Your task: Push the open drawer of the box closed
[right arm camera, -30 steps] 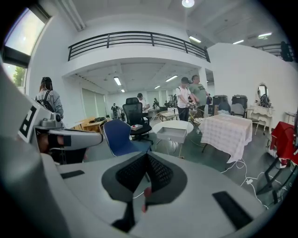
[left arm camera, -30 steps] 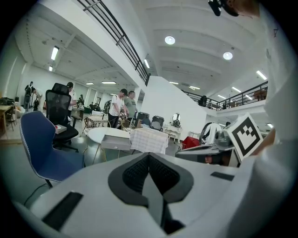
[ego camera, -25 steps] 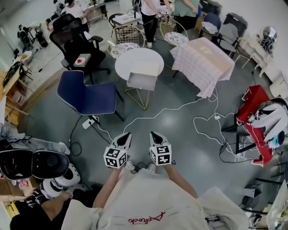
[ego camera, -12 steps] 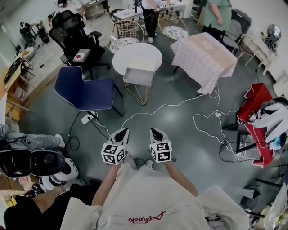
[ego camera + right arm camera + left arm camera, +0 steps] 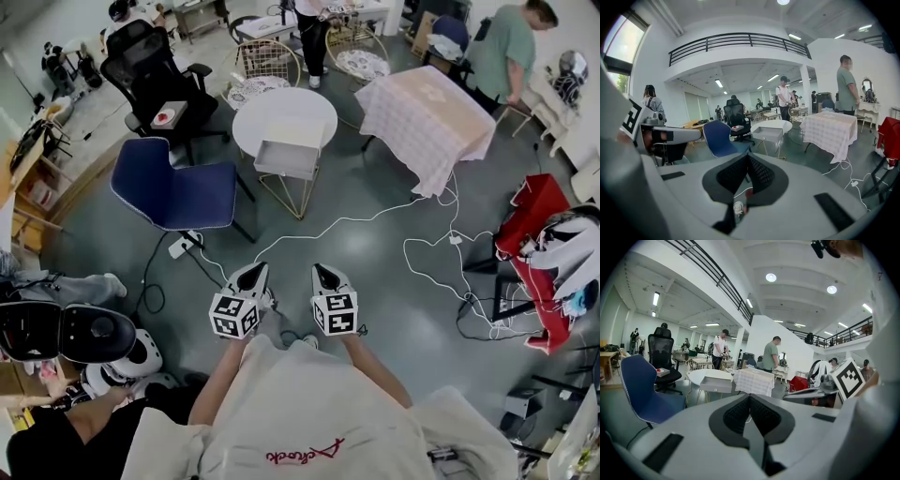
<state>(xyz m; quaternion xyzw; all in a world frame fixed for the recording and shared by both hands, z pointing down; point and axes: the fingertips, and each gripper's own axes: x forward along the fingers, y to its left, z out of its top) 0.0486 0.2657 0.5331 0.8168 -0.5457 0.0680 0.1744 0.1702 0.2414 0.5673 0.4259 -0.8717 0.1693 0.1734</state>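
Snaking white cable [image 5: 370, 218] before open drawer [image 5: 286, 161], blue chair [image 5: 178, 195] beside

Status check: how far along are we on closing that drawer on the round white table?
Done: nothing yet; the drawer sticks out open from the box on the round white table. In hand: the left tool and right tool are both shut and empty, held over the floor well short of the table. Left: walk up, set a tool against the drawer front, and push it in.
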